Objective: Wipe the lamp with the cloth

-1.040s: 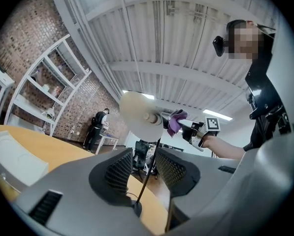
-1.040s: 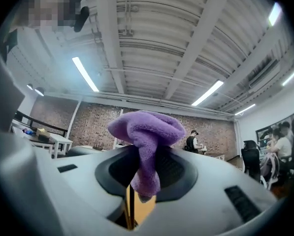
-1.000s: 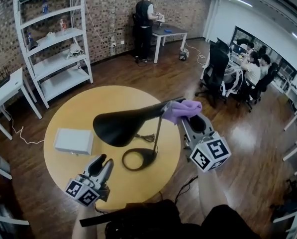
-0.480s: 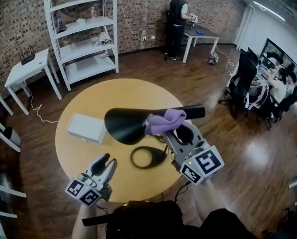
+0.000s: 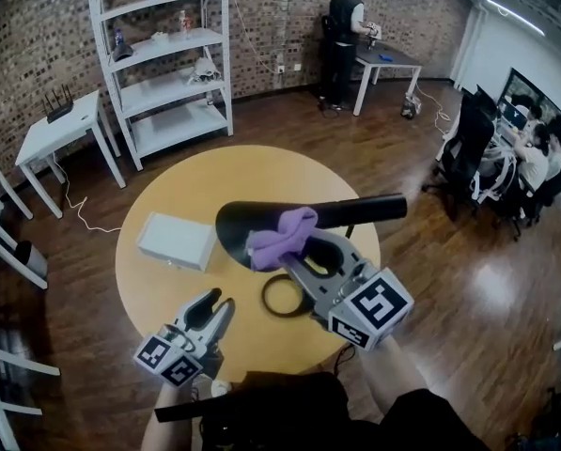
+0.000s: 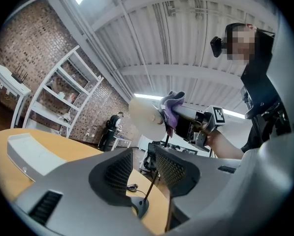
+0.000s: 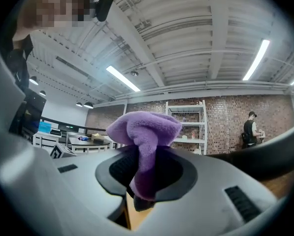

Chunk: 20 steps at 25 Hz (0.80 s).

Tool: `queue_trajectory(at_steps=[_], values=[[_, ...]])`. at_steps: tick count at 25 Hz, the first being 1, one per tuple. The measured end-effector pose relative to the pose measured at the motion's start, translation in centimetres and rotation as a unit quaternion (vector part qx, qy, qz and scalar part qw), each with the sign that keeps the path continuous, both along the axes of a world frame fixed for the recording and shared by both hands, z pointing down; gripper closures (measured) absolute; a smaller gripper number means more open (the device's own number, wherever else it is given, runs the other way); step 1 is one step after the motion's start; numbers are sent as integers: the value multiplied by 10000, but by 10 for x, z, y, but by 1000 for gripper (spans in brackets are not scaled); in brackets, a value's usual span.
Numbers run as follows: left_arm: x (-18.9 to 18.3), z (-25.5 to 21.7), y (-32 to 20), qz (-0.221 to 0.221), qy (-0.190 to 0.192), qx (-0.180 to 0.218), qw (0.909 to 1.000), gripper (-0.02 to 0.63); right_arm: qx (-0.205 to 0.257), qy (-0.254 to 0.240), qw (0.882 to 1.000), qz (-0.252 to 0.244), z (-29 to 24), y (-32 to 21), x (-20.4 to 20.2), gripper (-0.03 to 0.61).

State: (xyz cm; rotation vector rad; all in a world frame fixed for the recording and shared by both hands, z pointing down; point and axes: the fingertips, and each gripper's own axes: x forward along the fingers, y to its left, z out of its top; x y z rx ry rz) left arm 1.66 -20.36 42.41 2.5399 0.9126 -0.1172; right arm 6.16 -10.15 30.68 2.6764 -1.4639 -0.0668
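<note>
The black desk lamp (image 5: 247, 225) stands on the round wooden table (image 5: 167, 289), its ring base (image 5: 282, 296) near the front and its arm (image 5: 365, 210) reaching right. My right gripper (image 5: 291, 252) is shut on a purple cloth (image 5: 280, 236), which lies against the shade's near side. In the right gripper view the cloth (image 7: 144, 132) bulges up from between the jaws, with the lamp's arm (image 7: 277, 159) at the right. My left gripper (image 5: 214, 303) hovers open and empty at the table's front edge. In its own view it looks at the lamp's shade (image 6: 144, 114) and the cloth (image 6: 172, 107).
A white box (image 5: 175, 241) lies on the table's left side. The lamp's cord (image 6: 132, 186) trails by the base. White shelves (image 5: 163, 64) and a small white table (image 5: 59, 134) stand behind. A person (image 5: 346, 36) works at a far desk; office chairs (image 5: 473, 153) stand at the right.
My right gripper has carried the cloth leftward along the lamp, from the arm's right end onto the shade. The left gripper has stayed where it was.
</note>
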Motion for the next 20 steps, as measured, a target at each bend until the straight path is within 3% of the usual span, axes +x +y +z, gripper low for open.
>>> queue_trajectory(at_steps=[7,13,17,20], values=[[24,-31,7,419,162,313,9985,482,20,-32,10000,84,-3,-1,-1,485],[37,-30,-28,950,428,159,9944,482,459,-263,9982,297,6,-26,-4,486],[40,-36,-20,1204,518,144,9913,483,448,146,9929,1090,-11,27,-4,485],[39,-38,-17,1286,530,111,9902,483,676,258,9758,2065,-18,104,6,486]])
